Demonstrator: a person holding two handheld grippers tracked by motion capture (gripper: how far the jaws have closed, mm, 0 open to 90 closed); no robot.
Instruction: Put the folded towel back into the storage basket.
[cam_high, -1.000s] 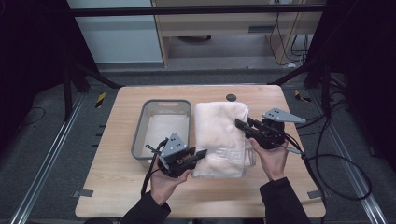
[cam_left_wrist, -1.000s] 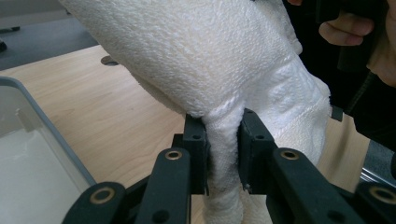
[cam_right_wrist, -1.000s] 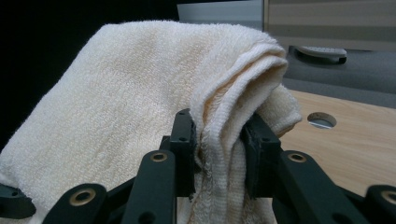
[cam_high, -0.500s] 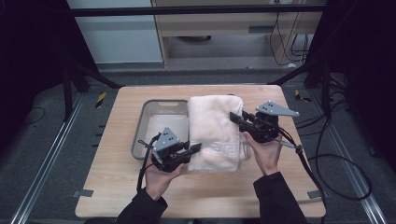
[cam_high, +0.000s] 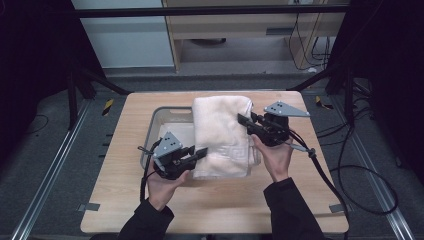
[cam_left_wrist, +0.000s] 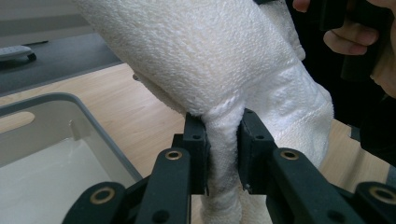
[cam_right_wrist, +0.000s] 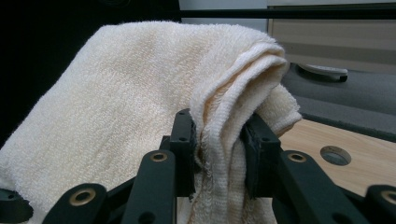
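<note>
A folded cream towel (cam_high: 221, 132) hangs lifted above the table, over the right part of a grey plastic bin (cam_high: 156, 126). My left gripper (cam_high: 200, 152) is shut on the towel's near left edge; in the left gripper view a fold of the towel (cam_left_wrist: 224, 135) is pinched between the jaws. At the towel's right side my right gripper (cam_high: 243, 121) is shut on it. The right gripper view shows several layers of the towel's edge (cam_right_wrist: 219, 135) squeezed between the jaws.
The grey bin (cam_left_wrist: 56, 135) sits left of centre on the wooden table (cam_high: 300, 200) and holds something white in its bottom. A round hole (cam_right_wrist: 335, 154) is in the tabletop near the back. Cables (cam_high: 345, 175) trail off to the right.
Both grippers have carried the towel up off the table and to the left, so that it now partly overlaps the bin. Both have stayed shut on it.
</note>
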